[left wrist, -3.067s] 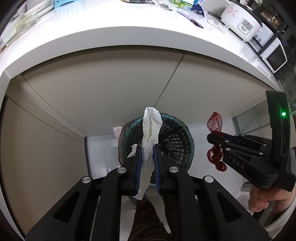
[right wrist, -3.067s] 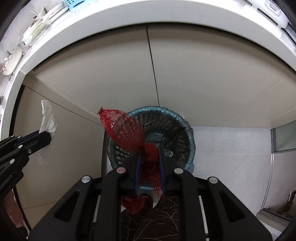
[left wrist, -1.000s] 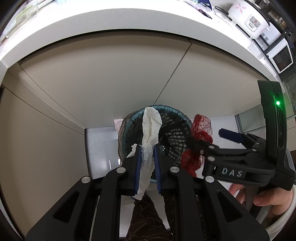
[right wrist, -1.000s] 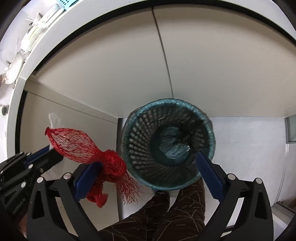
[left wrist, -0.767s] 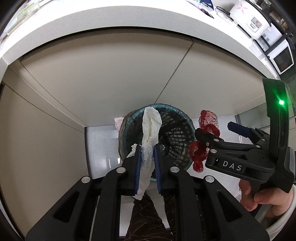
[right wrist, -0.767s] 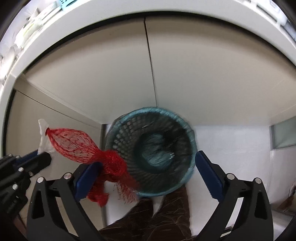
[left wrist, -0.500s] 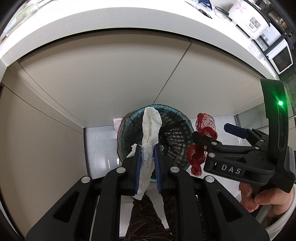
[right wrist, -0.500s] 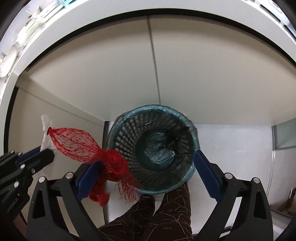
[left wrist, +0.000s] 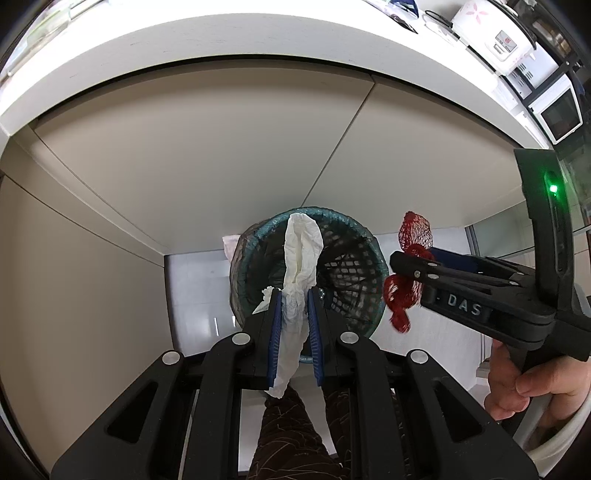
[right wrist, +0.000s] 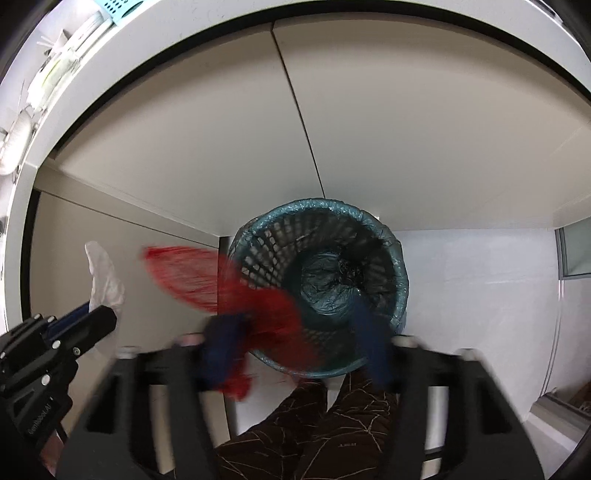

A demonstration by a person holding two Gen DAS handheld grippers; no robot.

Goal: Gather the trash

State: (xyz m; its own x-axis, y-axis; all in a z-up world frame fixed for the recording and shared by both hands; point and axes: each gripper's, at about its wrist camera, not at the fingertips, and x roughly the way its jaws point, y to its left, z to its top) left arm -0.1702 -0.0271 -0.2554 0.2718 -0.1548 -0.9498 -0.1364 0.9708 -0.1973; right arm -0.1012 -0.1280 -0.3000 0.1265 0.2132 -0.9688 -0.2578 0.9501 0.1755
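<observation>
- The left gripper was found clamped on a white tissue.
- The right gripper was recorded closing, blurred, red mesh net between its jaws; grip undetermined.
- A teal wastebasket was noted below.

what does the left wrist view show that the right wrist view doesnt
Only the left wrist view shows the rice cooker and microwave on the counter, and the hand holding the right claw.

Only the right wrist view shows the light blue basket on the counter and the liner bag bunched in the bin's bottom.

Both show the teal bin, the white tissue pinched in the left claw, the red net at the right claw, whose jaws have just been closing, and the patterned trousers.
</observation>
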